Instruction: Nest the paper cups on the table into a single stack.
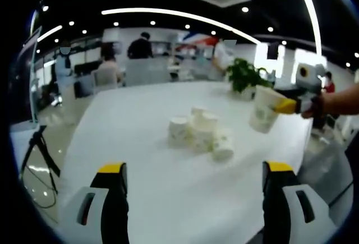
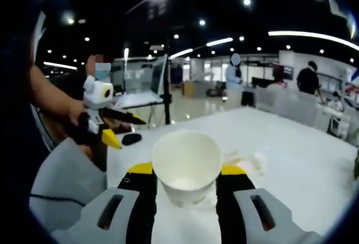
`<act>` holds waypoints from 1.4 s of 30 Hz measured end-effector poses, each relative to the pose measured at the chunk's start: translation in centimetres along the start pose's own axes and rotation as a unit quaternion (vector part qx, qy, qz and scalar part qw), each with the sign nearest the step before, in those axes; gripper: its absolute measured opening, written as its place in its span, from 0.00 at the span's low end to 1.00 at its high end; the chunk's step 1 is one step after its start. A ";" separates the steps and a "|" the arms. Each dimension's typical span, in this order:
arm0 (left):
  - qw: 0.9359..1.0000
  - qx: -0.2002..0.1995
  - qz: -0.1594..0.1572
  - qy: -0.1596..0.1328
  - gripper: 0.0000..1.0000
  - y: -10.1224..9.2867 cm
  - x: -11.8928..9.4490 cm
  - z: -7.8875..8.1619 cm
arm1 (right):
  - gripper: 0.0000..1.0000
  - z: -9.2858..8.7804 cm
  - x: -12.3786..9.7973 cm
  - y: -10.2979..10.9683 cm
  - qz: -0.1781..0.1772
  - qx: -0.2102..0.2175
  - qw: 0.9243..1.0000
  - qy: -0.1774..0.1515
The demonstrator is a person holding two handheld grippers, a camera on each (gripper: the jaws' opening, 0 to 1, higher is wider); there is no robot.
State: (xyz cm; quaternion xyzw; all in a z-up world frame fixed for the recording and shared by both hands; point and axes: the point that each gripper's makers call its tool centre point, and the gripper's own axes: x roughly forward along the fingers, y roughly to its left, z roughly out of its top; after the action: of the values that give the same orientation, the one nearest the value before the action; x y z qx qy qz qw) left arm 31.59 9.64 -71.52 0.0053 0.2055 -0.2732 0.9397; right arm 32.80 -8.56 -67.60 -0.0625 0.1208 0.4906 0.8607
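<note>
I have a white paper cup (image 2: 187, 165) pinched between the jaws of my right gripper (image 2: 187, 172) — its round mouth faces the camera in the right gripper view, showing a smooth, pale inside and a thin rolled rim. In the left gripper view that same cup (image 1: 263, 109) hangs above the far right part of the table, tilted, tapered toward its base, with a faint greenish print on its wall that I cannot read.

My left gripper (image 1: 194, 172) is spread wide with nothing between its yellow-tipped jaws; in the right gripper view it (image 2: 109, 134) is at the left, held in a hand.

Near the middle of the white table (image 1: 168, 199) sits a cluster of paper cups (image 1: 201, 132), touching or just beside one another — I count about four, though the blur keeps me from being sure. One at the near right lies on its side. The tabletop is smooth and matte. A potted plant (image 1: 244, 77) stands at the far edge.
</note>
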 end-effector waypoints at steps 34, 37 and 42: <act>1.000 -0.001 0.000 0.007 0.98 -0.3 -0.2 -0.6 | 0.38 -1.8 -0.6 5.1 0.058 -0.034 0.998 0.003; 1.000 -0.002 0.000 0.007 0.98 -0.2 -0.3 -0.7 | 0.38 -2.2 -0.4 5.1 0.056 -0.031 0.998 0.001; 1.000 -0.001 0.000 0.008 0.98 -0.2 -0.4 -0.8 | 0.38 -3.4 -0.1 4.8 0.051 -0.027 0.998 0.000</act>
State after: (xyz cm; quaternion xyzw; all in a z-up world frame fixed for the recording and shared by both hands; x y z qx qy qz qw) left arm 30.94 9.76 -72.07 0.0066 0.2136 -0.2734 0.9379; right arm 28.08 -6.99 -70.82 -0.0790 0.1106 0.5370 0.8325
